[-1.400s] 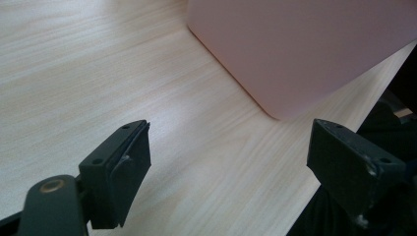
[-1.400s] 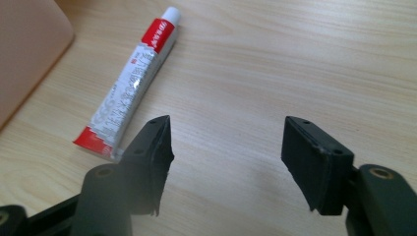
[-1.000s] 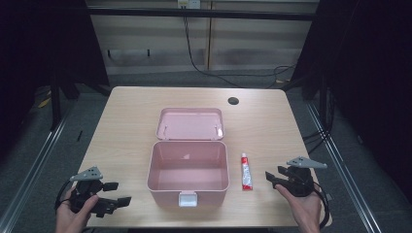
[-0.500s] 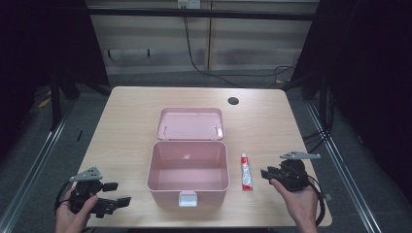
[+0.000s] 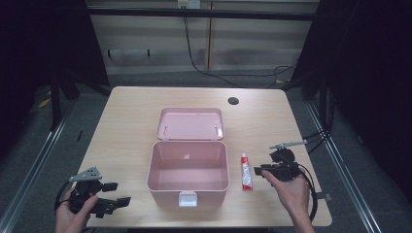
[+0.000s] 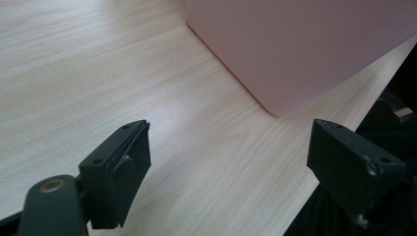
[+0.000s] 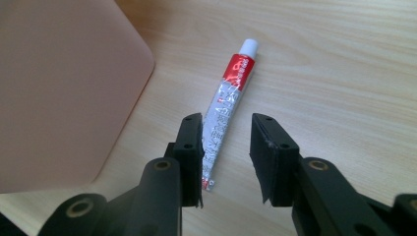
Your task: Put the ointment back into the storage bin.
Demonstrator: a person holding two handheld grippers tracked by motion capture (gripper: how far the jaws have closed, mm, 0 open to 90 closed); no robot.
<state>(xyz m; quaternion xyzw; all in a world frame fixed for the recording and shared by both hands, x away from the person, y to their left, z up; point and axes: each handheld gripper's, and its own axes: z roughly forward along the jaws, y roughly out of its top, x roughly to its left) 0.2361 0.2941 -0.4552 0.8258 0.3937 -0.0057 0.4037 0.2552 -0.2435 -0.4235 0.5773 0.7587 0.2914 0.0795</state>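
Reaching my right gripper [image 7: 226,147], jaws parted, over the tube [image 7: 227,104] beside the empty box [image 5: 188,171]; nothing packed yet, left gripper [image 6: 236,162] spread idle.

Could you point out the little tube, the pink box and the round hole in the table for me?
tube [image 7: 227,110], right gripper view, middle of its body
pink box [image 5: 188,187], high view, front wall
round hole [image 5: 233,101], high view, its centre

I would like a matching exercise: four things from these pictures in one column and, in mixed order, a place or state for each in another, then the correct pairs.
1. pink box
2. tube
3. left gripper
4. round hole

A. far edge of the table
B. lid open
C. jaws wide apart, holding nothing
D. lying flat beside the box

Pairs: 1-B, 2-D, 3-C, 4-A
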